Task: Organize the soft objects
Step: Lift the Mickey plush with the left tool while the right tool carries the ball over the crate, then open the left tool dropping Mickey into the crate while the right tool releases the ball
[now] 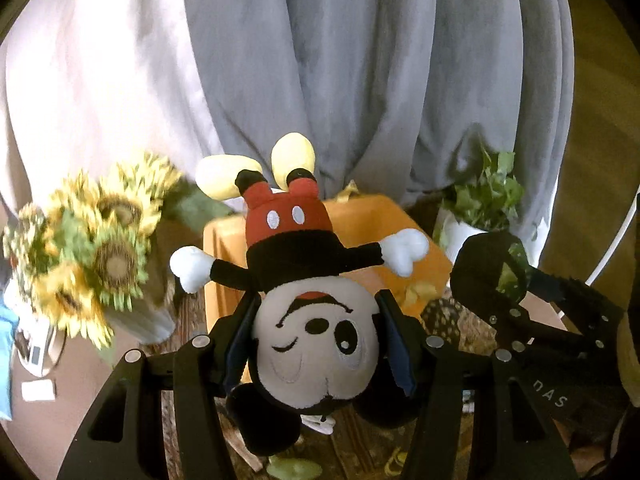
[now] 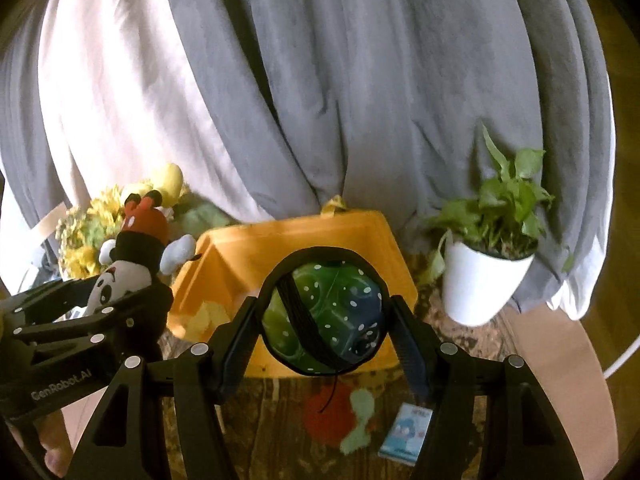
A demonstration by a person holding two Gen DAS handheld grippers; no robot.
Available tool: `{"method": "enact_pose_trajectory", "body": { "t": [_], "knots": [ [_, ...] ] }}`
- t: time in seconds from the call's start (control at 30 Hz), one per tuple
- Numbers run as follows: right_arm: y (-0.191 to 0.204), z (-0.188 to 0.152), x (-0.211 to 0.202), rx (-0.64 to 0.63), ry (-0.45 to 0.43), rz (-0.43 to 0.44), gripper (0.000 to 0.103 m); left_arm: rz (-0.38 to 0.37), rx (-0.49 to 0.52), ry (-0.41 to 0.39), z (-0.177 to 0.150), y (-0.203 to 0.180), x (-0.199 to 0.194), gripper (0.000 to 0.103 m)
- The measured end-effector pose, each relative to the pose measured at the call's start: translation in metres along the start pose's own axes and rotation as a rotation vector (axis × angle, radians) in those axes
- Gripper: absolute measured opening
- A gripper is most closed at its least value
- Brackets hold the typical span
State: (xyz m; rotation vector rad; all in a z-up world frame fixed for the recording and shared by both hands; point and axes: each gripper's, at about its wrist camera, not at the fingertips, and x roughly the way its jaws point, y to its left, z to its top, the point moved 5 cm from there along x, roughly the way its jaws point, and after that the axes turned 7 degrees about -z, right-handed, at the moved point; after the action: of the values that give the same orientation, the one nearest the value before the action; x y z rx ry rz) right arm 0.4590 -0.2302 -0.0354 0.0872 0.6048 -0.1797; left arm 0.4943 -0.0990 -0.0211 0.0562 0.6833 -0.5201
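My left gripper [image 1: 316, 320] is shut on the head of a Mickey Mouse plush [image 1: 316, 344], which hangs upside down with its yellow shoes uppermost. The same plush [image 2: 136, 240] shows at the left of the right wrist view, held in the left gripper. My right gripper [image 2: 326, 320] is shut on a round green soft toy with white dots and a black rim [image 2: 328, 316]. Both toys hang in the air in front of an open orange fabric bin [image 2: 240, 252] that stands on the floor; the bin [image 1: 360, 220] also lies behind the plush.
Grey and white curtains [image 2: 320, 80] fill the background. A sunflower bouquet [image 1: 92, 248] stands left of the bin, a potted green plant in a white pot [image 2: 484, 280] to its right. A patterned rug [image 2: 280, 420] carries a small card [image 2: 406, 436]. White gadgets [image 1: 36, 356] lie far left.
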Motion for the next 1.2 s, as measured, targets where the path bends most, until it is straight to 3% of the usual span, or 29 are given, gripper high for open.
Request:
{"method": "enact_pose_trajectory", "body": {
  "t": [0.4,0.7,0.87,1.2],
  "knots": [
    [0.011,0.054,0.045,-0.014,0.011,0.023,0.065,-0.011,0.010,-0.017,0.052,0.024,0.035,0.058],
    [0.014,0.070,0.097,-0.043,0.068,0.013,0.065,-0.023,0.059,0.039,0.069,0.039,0.088,0.058],
    [0.015,0.064,0.128,-0.047,0.128,0.021,0.065,-0.033,0.081,0.101,0.063,0.048,0.124,0.058],
    [0.015,0.037,0.178,-0.069,0.266,0.028,0.065,-0.050,0.072,0.302,0.028,0.057,0.171,0.059]
  ]
}}
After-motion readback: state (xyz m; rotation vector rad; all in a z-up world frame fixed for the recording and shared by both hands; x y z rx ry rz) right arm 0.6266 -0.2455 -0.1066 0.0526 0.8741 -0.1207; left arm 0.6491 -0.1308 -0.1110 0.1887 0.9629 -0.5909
